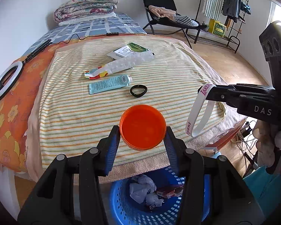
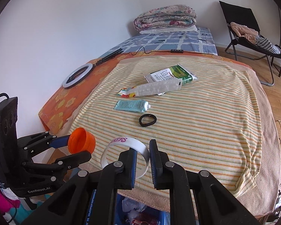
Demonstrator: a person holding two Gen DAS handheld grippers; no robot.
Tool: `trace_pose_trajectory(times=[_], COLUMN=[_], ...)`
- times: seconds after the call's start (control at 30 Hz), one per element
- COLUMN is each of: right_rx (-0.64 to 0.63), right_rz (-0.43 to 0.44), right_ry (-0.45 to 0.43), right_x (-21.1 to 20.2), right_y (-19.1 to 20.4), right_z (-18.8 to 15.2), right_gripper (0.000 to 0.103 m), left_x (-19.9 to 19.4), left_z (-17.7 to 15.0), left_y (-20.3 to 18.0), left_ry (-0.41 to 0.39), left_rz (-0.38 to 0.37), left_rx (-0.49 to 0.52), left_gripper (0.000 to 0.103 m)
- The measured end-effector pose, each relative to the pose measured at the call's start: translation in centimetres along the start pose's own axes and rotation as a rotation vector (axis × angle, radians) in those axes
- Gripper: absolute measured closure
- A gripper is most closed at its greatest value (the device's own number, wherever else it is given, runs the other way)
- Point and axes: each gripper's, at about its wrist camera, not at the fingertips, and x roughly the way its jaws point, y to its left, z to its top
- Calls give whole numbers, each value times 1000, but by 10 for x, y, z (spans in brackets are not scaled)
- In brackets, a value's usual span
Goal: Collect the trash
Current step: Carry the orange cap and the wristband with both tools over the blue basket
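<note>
1. I read purple "LAKERS" on the white silicone wristband (image 1: 199, 112) my right gripper (image 2: 142, 156) pinches; "DAS" and "GenRobot.AI" mark the gripper bodies.
2. My left gripper (image 1: 142, 140) clamps the round orange plastic cup (image 1: 142, 126).
3. Both hang over the striped yellow towel (image 1: 178, 78) on the bed, above the blue perforated plastic basket (image 1: 121, 206) of crumpled paper.
4. The green-white pouch's (image 2: 170, 75) print is too small to read.

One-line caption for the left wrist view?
Left tool holds an orange cup above the blue basket; right tool grips a white wristband.
</note>
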Motion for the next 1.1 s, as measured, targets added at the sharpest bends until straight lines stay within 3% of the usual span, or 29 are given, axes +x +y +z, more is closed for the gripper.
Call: trace_pose_trajectory(times=[0.67,1.1], right_rx=[49,4], right_rz=[-11,-28], right_ry=[107,167], right_x=[-19,-5], right_y=[24,36], right_z=[-86,-112], right_gripper=[92,91], left_x=[9,27], left_z=[-66,-95], left_y=[-9,-6], left_ry=[108,188], left_rz=[-35,-27], left_rx=[-5,-13], left_gripper=[55,55])
